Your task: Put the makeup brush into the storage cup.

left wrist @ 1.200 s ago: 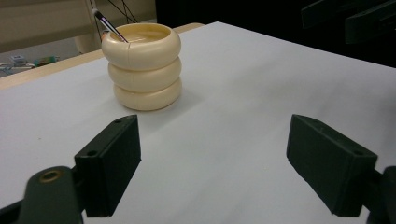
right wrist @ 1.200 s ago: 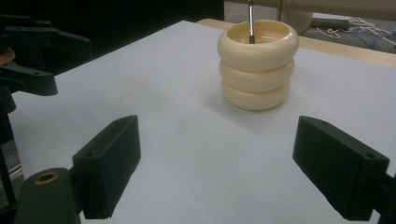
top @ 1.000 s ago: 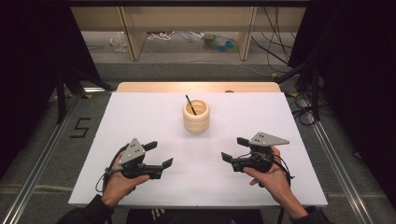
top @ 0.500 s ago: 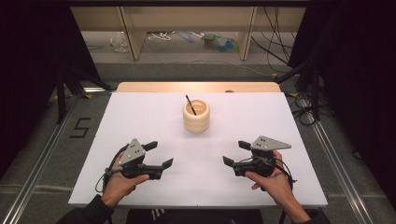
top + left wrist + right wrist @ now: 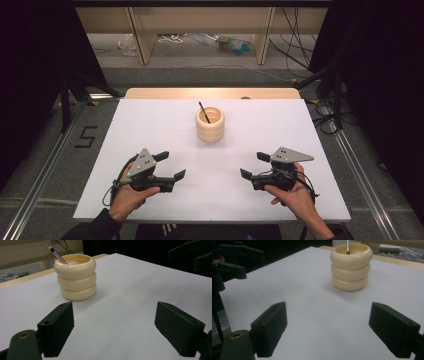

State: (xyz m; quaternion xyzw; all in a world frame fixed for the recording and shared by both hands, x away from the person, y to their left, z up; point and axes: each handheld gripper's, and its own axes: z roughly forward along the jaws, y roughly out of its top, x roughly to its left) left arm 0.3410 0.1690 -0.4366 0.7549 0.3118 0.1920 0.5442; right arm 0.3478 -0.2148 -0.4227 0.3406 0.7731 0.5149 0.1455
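1. High view: a cream ribbed cup (image 5: 209, 125) made of three stacked rings stands upright on the white table (image 5: 150, 125), toward the far middle, with a thin black stick (image 5: 202, 111) leaning out of its open top to the left. The left gripper (image 5: 170, 166) rests near the table's front edge in the person's left hand (image 5: 129, 192), jaws spread wide and holding nothing. The right gripper (image 5: 253, 165) sits opposite in the right hand (image 5: 295, 192), likewise released. Both are well apart from the cup, with bare table between. A wooden strip (image 5: 210, 93) edges the far side; cables (image 5: 300, 35) and clutter lie on the floor beyond, and a "5" marking (image 5: 86, 136) shows on the floor at left.

2. Left gripper view: the two black jaws stand wide apart over bare table, empty. The cup (image 5: 75, 276) stands ahead to the left, the stick (image 5: 57, 255) resting on its near-left rim. The other gripper (image 5: 193, 255) shows dark at the upper right.

3. Right gripper view: jaws again parted, gripping nothing. The cup (image 5: 351, 266) stands ahead to the right, the stick (image 5: 347, 246) rising from inside. The other gripper (image 5: 234, 258) shows at the upper left, across unobstructed table.
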